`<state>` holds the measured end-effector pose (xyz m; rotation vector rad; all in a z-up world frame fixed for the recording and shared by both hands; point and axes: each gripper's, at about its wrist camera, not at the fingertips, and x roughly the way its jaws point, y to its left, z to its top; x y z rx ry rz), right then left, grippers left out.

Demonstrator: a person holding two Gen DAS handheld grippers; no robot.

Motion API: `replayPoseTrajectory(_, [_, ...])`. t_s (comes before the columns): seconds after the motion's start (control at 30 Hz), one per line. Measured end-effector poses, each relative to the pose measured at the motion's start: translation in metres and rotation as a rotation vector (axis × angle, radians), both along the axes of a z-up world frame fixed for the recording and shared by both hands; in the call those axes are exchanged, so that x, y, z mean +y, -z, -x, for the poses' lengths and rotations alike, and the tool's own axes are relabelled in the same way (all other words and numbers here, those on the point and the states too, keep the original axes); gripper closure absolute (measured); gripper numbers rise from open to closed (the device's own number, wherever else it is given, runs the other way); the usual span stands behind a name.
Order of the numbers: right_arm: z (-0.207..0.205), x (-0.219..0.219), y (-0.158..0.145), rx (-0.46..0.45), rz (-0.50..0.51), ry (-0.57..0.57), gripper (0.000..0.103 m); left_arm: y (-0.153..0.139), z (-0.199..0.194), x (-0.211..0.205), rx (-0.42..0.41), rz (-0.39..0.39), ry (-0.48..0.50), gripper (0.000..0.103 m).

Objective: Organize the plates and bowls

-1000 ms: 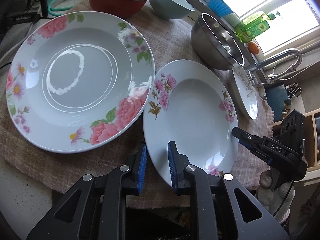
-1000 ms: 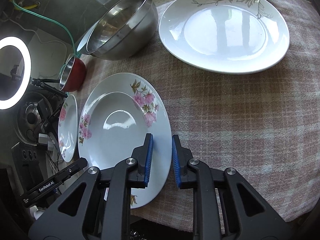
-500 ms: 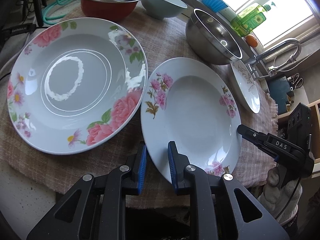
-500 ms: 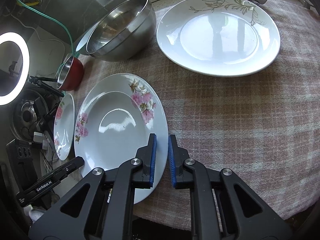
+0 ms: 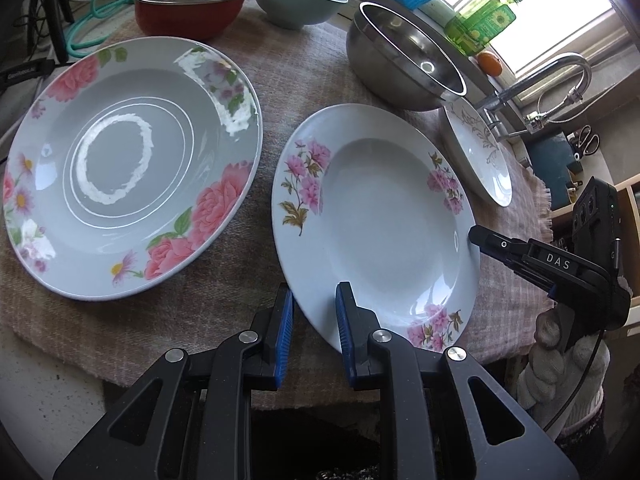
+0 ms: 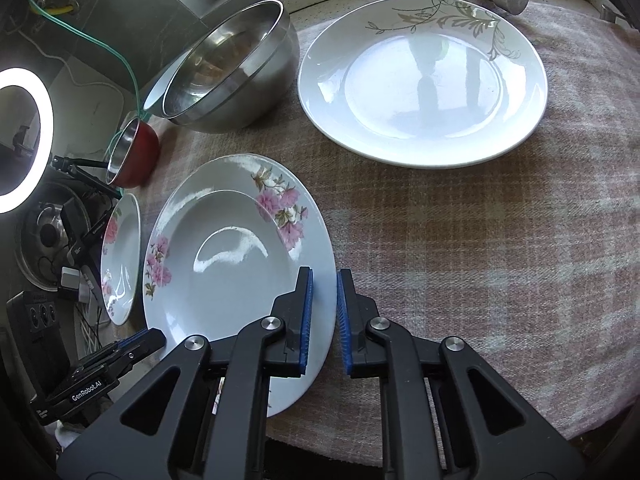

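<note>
Gripping the small pink-flowered plate (image 5: 376, 216) from both sides, we have each set of fingers straddling its rim. Our right gripper (image 6: 323, 312) has just been closing, and its blue pads now sit nearly together with the plate's near edge pinched between them. Our left gripper (image 5: 314, 334) stands a little wider, one finger above the plate's rim and one outside it; we cannot tell whether those pads press on the china. The plate rests on the checked cloth (image 6: 460, 240) that covers the bench. Left of our left fingers lies the large rose-patterned plate (image 5: 128, 168), just apart from the small one. Ahead of our right fingers sits the white leaf-sprig plate (image 6: 420, 88), with the steel mixing bowl (image 6: 232, 68) to its left. Beyond the left fingers stand the red-sided bowl (image 5: 188, 0) and the pale blue bowl (image 5: 298, 0). A gloved hand (image 5: 560, 364) carries the right gripper.
</note>
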<state>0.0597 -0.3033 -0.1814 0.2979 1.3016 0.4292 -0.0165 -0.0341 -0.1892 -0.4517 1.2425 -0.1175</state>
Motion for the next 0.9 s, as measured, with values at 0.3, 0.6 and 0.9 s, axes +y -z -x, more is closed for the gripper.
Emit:
replayPoseTrajectory(0.3, [0.000, -0.014, -0.001, 0.004, 0.016, 0.030, 0.091, 0.000, 0.000, -0.015, 0.006, 0.012, 0.057, 0.083])
replayPoseTrajectory(0.6, [0.008, -0.016, -0.003, 0.015, 0.025, 0.032, 0.091, 0.001, -0.002, -0.016, 0.005, 0.014, 0.059, 0.083])
replayPoseTrajectory(0.9, [0.014, -0.019, -0.001, 0.027, 0.022, 0.030, 0.091, 0.002, -0.003, -0.015, 0.006, 0.013, 0.057, 0.084])
